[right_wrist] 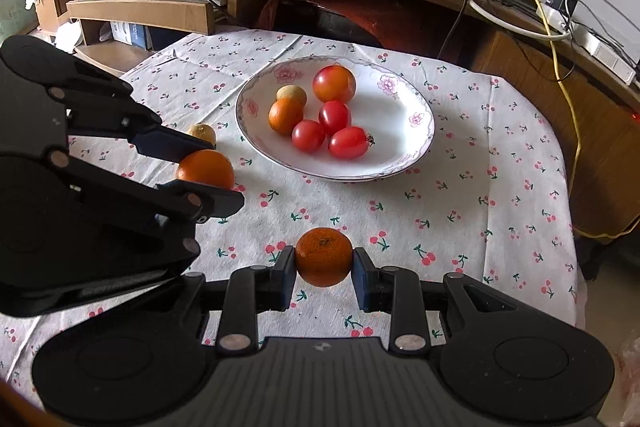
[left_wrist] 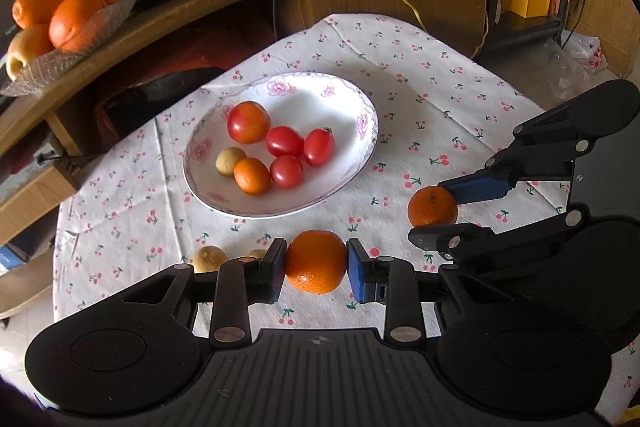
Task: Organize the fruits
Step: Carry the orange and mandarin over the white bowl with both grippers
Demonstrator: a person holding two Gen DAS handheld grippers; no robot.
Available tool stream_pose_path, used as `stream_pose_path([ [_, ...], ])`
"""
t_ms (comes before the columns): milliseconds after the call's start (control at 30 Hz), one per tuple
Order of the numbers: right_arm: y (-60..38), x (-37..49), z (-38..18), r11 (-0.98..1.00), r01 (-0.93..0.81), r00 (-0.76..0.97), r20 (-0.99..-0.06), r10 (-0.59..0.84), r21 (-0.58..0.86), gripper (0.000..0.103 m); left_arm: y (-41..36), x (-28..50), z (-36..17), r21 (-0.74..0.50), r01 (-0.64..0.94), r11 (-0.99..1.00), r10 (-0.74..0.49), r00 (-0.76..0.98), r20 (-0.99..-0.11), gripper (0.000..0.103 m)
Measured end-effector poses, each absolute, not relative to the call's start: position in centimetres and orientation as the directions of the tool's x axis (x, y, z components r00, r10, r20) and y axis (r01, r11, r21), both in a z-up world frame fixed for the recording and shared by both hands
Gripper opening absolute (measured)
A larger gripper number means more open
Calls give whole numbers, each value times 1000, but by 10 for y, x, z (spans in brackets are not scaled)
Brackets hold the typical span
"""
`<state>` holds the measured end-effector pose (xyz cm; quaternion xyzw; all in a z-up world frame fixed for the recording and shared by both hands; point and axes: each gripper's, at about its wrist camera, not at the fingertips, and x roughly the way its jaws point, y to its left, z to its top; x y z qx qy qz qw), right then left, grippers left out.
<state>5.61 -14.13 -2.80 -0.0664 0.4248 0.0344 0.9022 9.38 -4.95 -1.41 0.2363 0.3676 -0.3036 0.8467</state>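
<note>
Orange mandarins sit clamped in both tools: the left gripper [left_wrist: 316,267] pinches one mandarin [left_wrist: 316,261] between its pads, and the right gripper [right_wrist: 324,263] grips a second mandarin [right_wrist: 324,257], both low over the cherry-print tablecloth [right_wrist: 460,195]. Only the left view shows two small brown fruits [left_wrist: 208,258] just beside its finger; the right view shows one. Beyond lies the white plate [right_wrist: 400,163] of tomatoes [right_wrist: 334,83], with bare cloth between plate rim and grippers.

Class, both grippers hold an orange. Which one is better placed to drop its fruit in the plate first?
Left, marginally: the left gripper and its orange sit close before the plate; the right gripper looks farther away.
</note>
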Motion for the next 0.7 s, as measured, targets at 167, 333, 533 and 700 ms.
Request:
stream_pose_path([
  [167, -143, 58, -25, 990, -108, 647, -762, -2, -95, 32, -50, 95, -11, 185, 681, 709, -339, 558, -757, 39],
  [333, -144, 60, -20, 990, -98, 660, -751, -12, -101, 32, -52, 98, -7, 190, 672, 716, -338, 571, -748, 39],
  [533, -145, 65, -16, 990, -86, 673, -740, -26, -112, 32, -54, 102, -2, 199, 659, 725, -333, 589, -737, 38],
  [700, -147, 71, -11, 990, -71, 687, -726, -39, -120, 32, -55, 109, 2, 200, 645, 737, -331, 603, -726, 38],
])
